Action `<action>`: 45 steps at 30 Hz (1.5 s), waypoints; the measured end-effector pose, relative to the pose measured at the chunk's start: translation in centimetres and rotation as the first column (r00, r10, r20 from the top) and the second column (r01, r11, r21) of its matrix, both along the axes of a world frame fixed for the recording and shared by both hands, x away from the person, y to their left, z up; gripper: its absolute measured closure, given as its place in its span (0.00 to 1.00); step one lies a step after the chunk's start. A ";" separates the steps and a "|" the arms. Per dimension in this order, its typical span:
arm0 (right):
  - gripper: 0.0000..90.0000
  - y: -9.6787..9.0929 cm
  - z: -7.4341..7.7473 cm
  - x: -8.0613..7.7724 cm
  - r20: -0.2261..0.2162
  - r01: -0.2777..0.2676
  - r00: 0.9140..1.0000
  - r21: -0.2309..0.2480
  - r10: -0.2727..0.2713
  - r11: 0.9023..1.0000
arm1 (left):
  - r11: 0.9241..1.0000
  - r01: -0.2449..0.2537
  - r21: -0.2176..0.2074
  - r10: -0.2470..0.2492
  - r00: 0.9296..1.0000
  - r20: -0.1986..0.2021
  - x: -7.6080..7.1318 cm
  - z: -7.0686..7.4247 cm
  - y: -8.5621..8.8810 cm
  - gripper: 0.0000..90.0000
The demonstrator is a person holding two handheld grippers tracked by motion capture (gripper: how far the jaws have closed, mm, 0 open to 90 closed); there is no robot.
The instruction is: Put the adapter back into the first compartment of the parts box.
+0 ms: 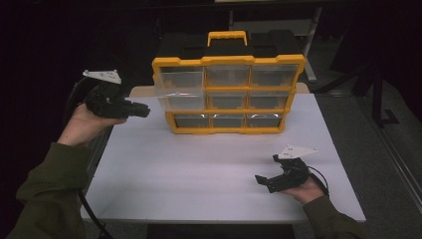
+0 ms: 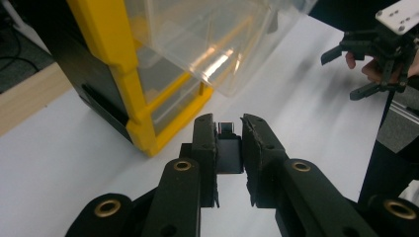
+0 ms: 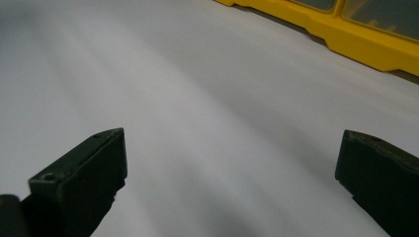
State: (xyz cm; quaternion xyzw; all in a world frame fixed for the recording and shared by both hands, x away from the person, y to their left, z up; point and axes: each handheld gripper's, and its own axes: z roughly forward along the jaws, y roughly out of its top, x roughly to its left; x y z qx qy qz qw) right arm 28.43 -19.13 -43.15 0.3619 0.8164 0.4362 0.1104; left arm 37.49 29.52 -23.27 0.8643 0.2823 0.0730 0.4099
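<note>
A yellow organiser (image 1: 228,130) with clear drawers stands upright at the back of the white table (image 1: 199,169). Its top-left drawer (image 1: 180,82) is pulled out toward me. My left gripper (image 1: 145,109) is raised just left of that drawer and is shut on a small black block (image 2: 229,150). In the left gripper view the clear drawer (image 2: 212,39) hangs above and ahead of the jaws (image 2: 229,121). My right gripper (image 1: 265,168) rests low over the table's front right, open with nothing between its fingers (image 3: 232,143).
The organiser's yellow frame (image 2: 106,44) and black side are close on the left in the left gripper view, with the right gripper (image 2: 341,74) farther off. The organiser's base (image 3: 365,44) lies ahead of the right gripper. Dark floor surrounds the table.
</note>
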 end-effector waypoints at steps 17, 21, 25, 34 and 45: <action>0.00 0.0 0.0 0.0 -0.001 0.002 1.000 0.001 -0.002 1.000 | 1.000 0.023 -0.011 -0.023 0.999 0.047 1.0 5.1 -0.3 0.85; 0.00 0.0 0.0 0.0 -0.001 0.001 1.000 0.000 -0.001 1.000 | 0.999 0.029 -0.022 -0.027 0.998 0.057 1.2 6.0 -0.4 0.85; 0.00 0.0 0.0 0.0 -0.003 0.002 1.000 0.000 -0.002 1.000 | 0.999 0.036 -0.032 -0.034 0.997 0.063 1.5 6.8 -0.7 0.85; 0.00 0.0 0.0 0.0 -0.002 0.001 1.000 -0.001 -0.001 1.000 | 0.998 0.059 -0.038 -0.056 0.996 0.071 2.2 7.7 -2.0 0.85; 0.00 0.0 0.0 0.0 -0.002 0.002 1.000 0.000 -0.002 1.000 | 0.996 0.082 -0.034 -0.080 0.995 0.063 3.1 7.4 -4.1 0.85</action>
